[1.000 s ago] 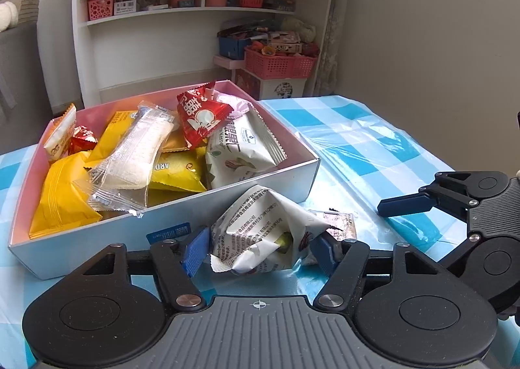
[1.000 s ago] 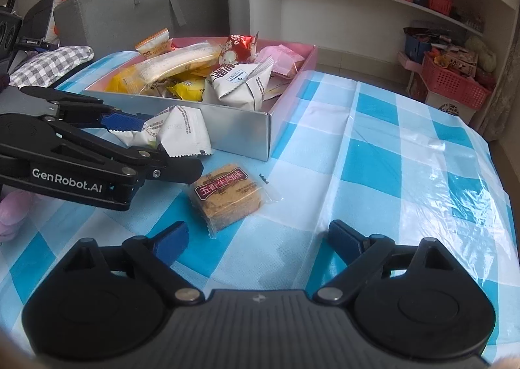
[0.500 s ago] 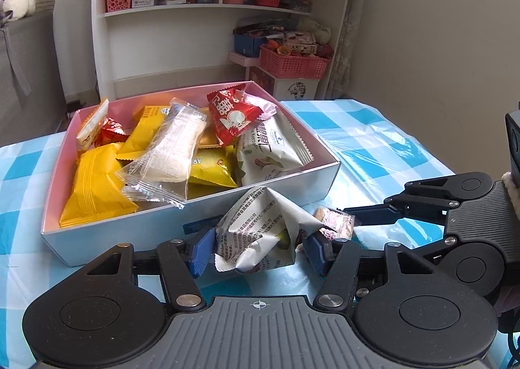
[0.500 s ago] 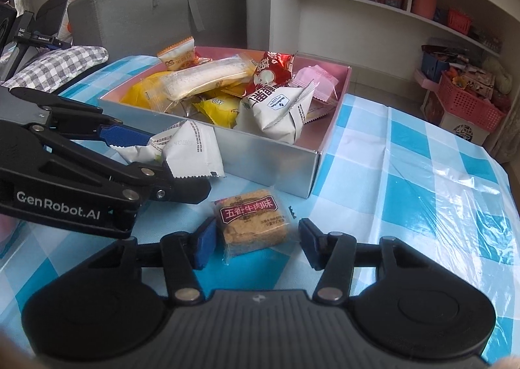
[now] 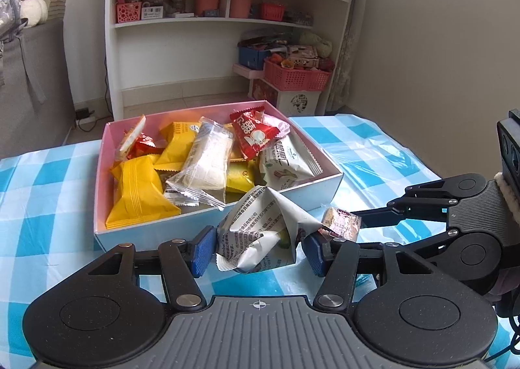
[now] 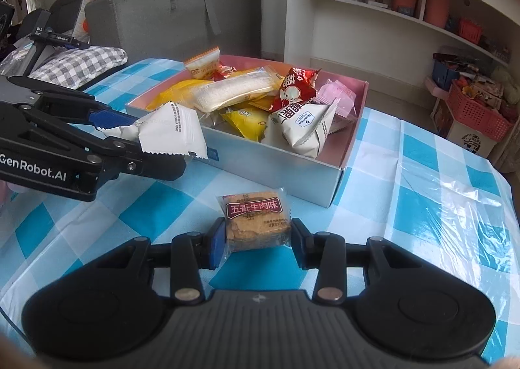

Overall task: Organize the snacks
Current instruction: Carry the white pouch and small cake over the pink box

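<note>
Sitting between the right gripper (image 6: 257,244)'s blue pads, which clamp it just in front of the pink-lined white cardboard box (image 6: 279,171), is one square clear-wrapped brown biscuit with a maroon label (image 6: 256,221); the left gripper (image 5: 256,250) is clamped on one crumpled white printed snack packet (image 5: 260,232).

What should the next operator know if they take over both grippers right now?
Left gripper: shut on the white snack packet, held off the table just outside the box's near wall.
Right gripper: fingers closed against the brown beef-flavour biscuit pack; lift-off cannot be judged.
Pink-lined box on the checked tablecloth already holds many snacks.
Left: drop both held packs into the box. No other loose snacks visible on the cloth.
</note>
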`<state>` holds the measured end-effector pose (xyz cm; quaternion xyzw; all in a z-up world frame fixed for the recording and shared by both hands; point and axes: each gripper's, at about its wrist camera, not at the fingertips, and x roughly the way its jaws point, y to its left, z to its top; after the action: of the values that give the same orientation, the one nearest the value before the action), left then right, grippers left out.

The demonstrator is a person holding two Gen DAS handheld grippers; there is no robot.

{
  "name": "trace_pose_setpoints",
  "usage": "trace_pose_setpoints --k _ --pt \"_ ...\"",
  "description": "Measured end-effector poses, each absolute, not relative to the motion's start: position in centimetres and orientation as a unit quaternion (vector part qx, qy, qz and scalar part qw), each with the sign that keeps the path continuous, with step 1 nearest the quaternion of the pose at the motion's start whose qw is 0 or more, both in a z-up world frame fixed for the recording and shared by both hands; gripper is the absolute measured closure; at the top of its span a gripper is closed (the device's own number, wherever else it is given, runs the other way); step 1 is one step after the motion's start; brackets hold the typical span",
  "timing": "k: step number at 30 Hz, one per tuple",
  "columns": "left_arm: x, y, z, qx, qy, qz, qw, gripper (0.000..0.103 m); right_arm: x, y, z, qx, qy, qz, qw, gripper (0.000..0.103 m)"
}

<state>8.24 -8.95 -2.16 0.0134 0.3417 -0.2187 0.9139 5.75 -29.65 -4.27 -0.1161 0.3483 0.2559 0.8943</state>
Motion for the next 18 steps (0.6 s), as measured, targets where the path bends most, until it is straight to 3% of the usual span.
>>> trace_pose_setpoints --k 18 --pt "12.5 -3.3 0.6 -0.04 0.325 -0.132 0.936 0.047 8.9 -26.2 -1.6 -0.037 0.318 0.225 0.92 0.065"
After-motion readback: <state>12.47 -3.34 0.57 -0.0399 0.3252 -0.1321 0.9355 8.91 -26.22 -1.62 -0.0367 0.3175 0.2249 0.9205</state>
